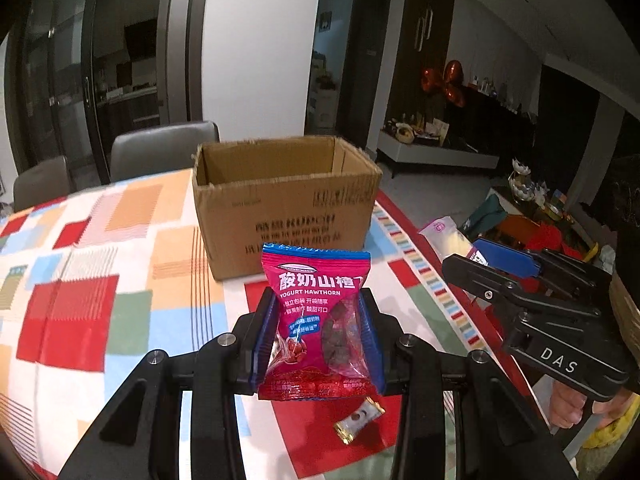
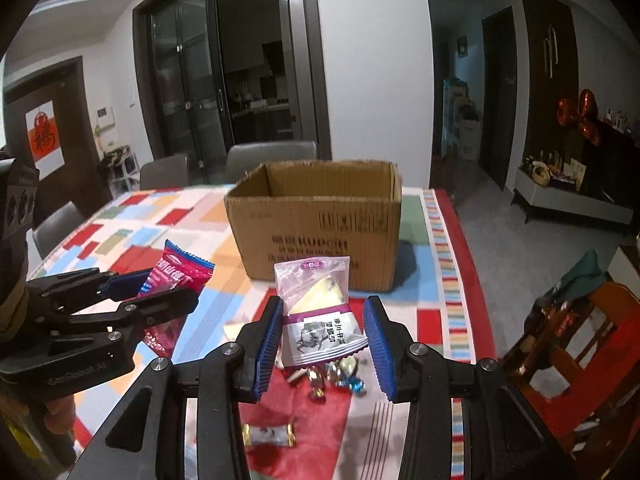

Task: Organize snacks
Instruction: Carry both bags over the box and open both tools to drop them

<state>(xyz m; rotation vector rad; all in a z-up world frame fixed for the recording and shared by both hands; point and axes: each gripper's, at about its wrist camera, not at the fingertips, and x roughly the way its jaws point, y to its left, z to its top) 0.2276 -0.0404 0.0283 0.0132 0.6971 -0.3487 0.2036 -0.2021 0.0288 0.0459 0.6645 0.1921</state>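
Observation:
My left gripper (image 1: 318, 300) is shut on a pink yogurt hawthorn packet (image 1: 316, 280), held upright above the table with both blue pads pressed on its sides. My right gripper (image 2: 324, 308) is shut on a clear-and-purple snack packet (image 2: 316, 328), also lifted off the cloth. An open cardboard box (image 1: 280, 208) stands on the table just beyond both packets, and its inside bottom is hidden. In the right wrist view the left gripper (image 2: 172, 288) and its pink packet (image 2: 184, 268) are at the left. In the left wrist view the right gripper (image 1: 466, 254) is at the right.
The table has a patchwork cloth (image 2: 132, 232). Several small wrapped candies (image 2: 336, 376) lie below the right gripper, and a gold-ended candy (image 2: 270, 434) lies nearer. Grey chairs (image 1: 160, 148) stand behind the table. A wooden chair (image 2: 580, 340) is past the table's right edge.

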